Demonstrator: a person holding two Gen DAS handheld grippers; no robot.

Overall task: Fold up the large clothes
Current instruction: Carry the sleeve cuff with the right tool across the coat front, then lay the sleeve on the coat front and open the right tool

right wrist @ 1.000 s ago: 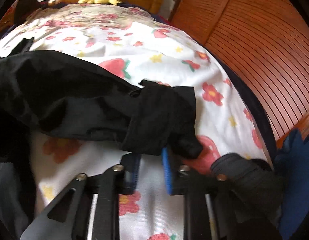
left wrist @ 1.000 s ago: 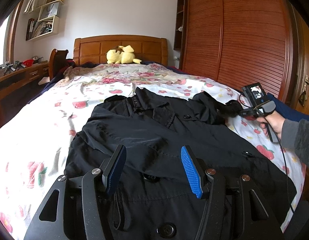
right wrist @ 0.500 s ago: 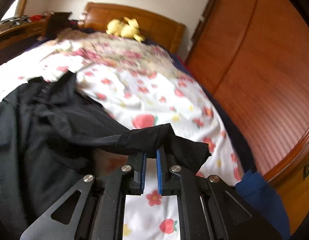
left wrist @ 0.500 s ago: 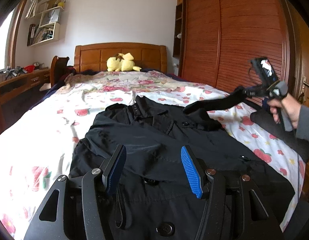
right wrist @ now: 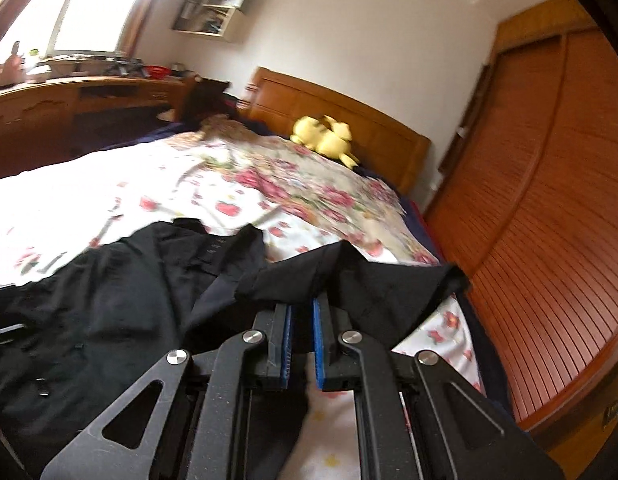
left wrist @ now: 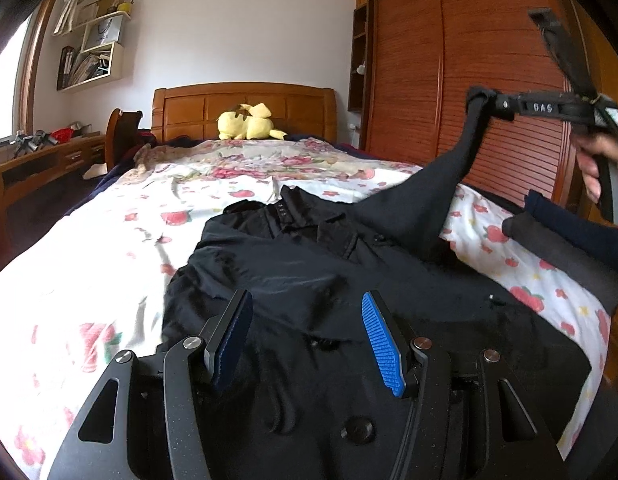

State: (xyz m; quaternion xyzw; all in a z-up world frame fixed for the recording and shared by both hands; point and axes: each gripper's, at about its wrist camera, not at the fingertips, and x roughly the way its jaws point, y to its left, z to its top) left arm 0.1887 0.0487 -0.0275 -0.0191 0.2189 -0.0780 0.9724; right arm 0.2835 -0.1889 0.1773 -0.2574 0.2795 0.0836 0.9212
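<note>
Garment: black coat (left wrist: pixel 309 280) lying front-up on the floral bedspread (left wrist: pixel 89 260), collar toward 12 o'clock, hem toward 6 o'clock under the left wrist camera.
Sleeve: the coat's right-hand sleeve (left wrist: pixel 425 200) is raised off the bed at 2 o'clock in the left wrist view, cuff uppermost.
Right gripper (right wrist: pixel 301 312): fingers drawn together and clamped on the sleeve cuff (right wrist: pixel 349 280); only a thin gap shows between the blue pads.
Left gripper (left wrist: pixel 305 336): fingers spread apart, holding nothing, hovering above the coat's lower front.
Step in hand: probably folding the sleeve across the chest, toward 9 o'clock.
Technique: carry the cuff high enough that the sleeve clears the lapel, then lay it flat across the body; the left gripper could press the coat front so that the body does not drag along.
Uncertainty: motion blur in the right wrist view hides how much cuff fabric sits between the pads.
Surroundings: yellow plush toy (left wrist: pixel 249 122) by the headboard at 12 o'clock.
</note>
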